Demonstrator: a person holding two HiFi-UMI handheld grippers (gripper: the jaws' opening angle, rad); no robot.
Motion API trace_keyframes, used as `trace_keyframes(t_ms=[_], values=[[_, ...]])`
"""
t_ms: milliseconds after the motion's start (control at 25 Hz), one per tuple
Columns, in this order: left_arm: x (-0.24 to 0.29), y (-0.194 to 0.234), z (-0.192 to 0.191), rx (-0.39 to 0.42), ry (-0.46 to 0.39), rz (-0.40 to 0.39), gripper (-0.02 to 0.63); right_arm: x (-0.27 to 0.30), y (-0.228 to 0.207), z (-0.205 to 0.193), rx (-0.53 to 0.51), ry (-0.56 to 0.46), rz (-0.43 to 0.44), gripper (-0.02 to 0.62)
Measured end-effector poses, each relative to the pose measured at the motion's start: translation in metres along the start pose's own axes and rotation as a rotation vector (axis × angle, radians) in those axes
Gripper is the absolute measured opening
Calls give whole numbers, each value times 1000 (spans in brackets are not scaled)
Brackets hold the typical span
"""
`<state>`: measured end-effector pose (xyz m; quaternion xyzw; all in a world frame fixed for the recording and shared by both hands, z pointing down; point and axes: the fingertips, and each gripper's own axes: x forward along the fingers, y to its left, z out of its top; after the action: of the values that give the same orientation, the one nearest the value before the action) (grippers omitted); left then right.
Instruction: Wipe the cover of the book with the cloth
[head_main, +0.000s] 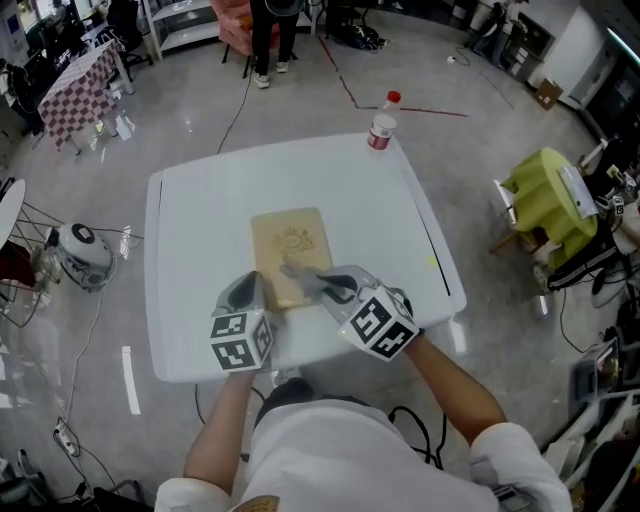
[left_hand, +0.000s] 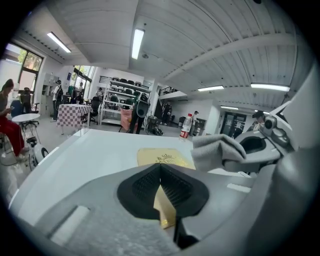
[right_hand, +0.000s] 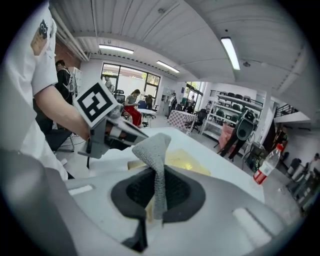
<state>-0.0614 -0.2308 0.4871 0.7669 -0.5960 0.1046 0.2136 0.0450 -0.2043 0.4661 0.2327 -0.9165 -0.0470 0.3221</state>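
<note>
A tan book (head_main: 290, 253) with a gold emblem lies flat in the middle of the white table (head_main: 200, 220). My right gripper (head_main: 318, 284) is shut on a grey cloth (head_main: 300, 271), which hangs over the book's near half. In the right gripper view the cloth (right_hand: 155, 150) sticks up from between the jaws of the right gripper (right_hand: 159, 175), with the book (right_hand: 185, 162) just beyond. My left gripper (head_main: 250, 292) is shut at the book's near left corner. In its own view the left gripper (left_hand: 160, 167) has its pads meeting over the book's (left_hand: 162, 156) near edge; whether it touches the book I cannot tell.
A plastic bottle (head_main: 382, 122) with a red cap stands at the table's far right edge. A yellow-green chair (head_main: 545, 205) is to the right, a small round device (head_main: 80, 250) on the floor to the left. A person (head_main: 268, 40) stands farther back, beside shelving.
</note>
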Motion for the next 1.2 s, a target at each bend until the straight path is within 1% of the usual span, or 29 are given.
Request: trace_keyframes(t_ms=[160, 280, 400, 600, 800, 960, 1200], values=[[1, 10, 5, -1, -10, 9, 6, 22, -39, 27, -20, -37, -76, 17], [0, 19, 7, -6, -15, 14, 6, 45, -58, 42, -62, -20, -111, 17], [0, 27, 9, -8, -16, 13, 6, 75, -74, 53, -105, 10, -125, 17], [5, 35, 12, -26, -19, 0, 6, 124, -84, 55, -144, 56, -118, 17], [9, 40, 12, -28, -14, -8, 6, 159, -81, 42, -163, 115, -88, 17], [8, 45, 12, -36, -15, -2, 6, 165, -72, 33, -161, 138, -60, 17], [3, 42, 11, -37, -20, 12, 6, 150, -53, 21, -154, 139, -20, 17]])
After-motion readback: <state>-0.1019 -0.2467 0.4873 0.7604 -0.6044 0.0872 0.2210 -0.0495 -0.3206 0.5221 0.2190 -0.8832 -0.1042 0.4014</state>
